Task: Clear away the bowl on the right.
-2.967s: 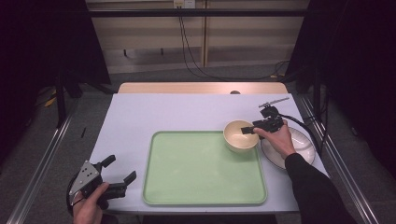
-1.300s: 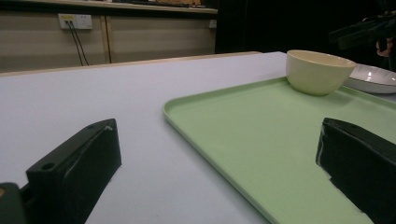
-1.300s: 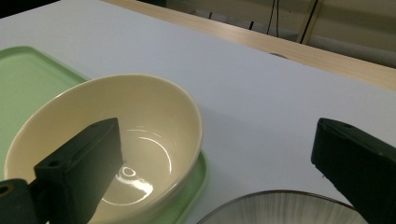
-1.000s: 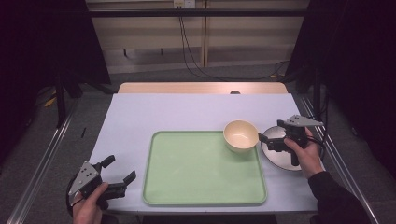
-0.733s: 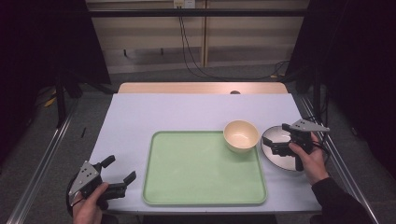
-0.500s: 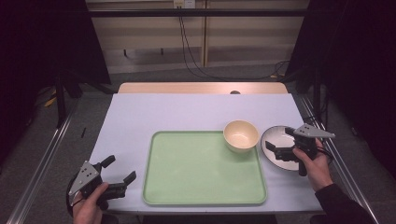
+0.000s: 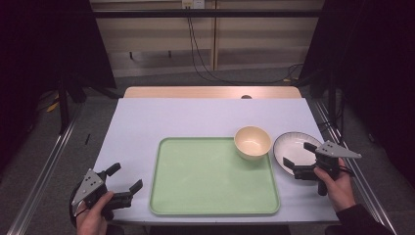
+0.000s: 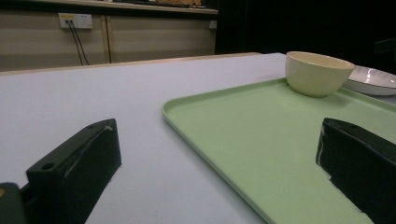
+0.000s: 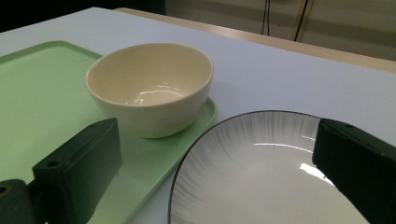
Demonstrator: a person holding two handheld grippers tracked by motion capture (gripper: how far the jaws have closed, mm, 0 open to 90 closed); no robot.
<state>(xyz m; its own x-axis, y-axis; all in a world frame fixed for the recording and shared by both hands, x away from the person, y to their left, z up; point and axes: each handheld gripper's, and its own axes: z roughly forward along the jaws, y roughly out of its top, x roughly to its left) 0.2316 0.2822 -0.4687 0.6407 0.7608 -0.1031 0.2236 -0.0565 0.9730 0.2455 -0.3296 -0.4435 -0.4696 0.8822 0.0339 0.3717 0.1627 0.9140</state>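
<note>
A pale lilac table (image 7: 195, 117), smooth and matte, spans the scene, with a bare wooden strip along its far edge. On its near middle lies a flat rectangular tray (image 7: 210, 181) of light green plastic with rounded corners and a low raised rim. A round cream bowl (image 7: 252, 142), glossy inside and empty, sits in the tray's far right corner. Just right of the tray, on the bare table, rests a shallow white plate (image 7: 293, 147) with a thin dark rim and fine grey streaks running in from the edge; in the right gripper view its left edge lies close beside the tray's rim.

The right gripper (image 7: 299, 159) hovers at the plate's near right side, held in a hand (image 7: 337, 183), its black block-like jaws spread wide with the plate between them and nothing grasped. The left gripper (image 7: 125, 178) rests at the near left corner of the table, well apart from the tray's contents, jaws also spread wide and empty, pointing toward the tray's left rim.
</note>
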